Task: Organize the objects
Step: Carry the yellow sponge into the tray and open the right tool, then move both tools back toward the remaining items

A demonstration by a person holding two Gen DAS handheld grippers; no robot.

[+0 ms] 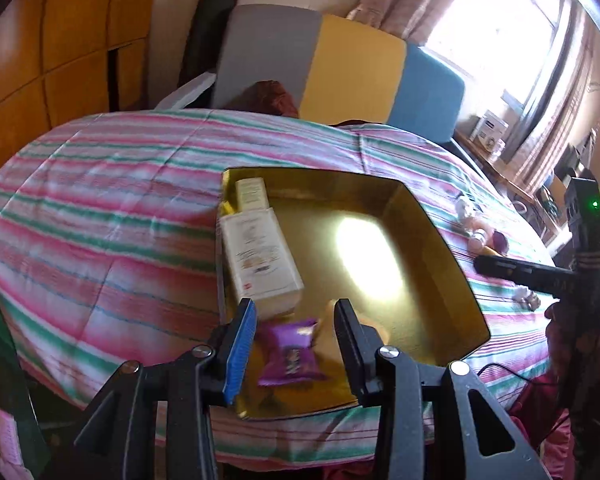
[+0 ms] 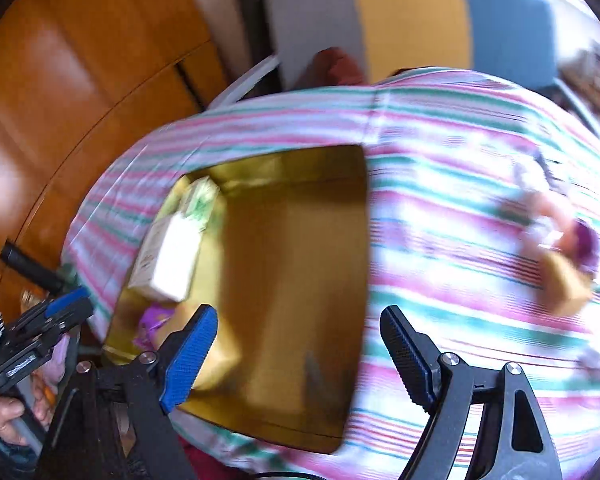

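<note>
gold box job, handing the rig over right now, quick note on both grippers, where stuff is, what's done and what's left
Left gripper: open, over the near corner of the gold box, holding nothing.
Right gripper: open, empty, above the box's near edge.
Done: two cream cartons lie along the box's left wall; the purple packet sits in the near left corner.
Left: a cluster of small items out on the striped bedspread, right of the box. The right-wrist view is too blurred to name them.

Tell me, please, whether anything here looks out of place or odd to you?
Nothing looks spilled or damaged. The gold tray already holds the white box and purple packet, but a small cluster of loose items lies outside it on the striped bedspread, not yet sorted. The right wrist view is too blurred for finer detail.
</note>
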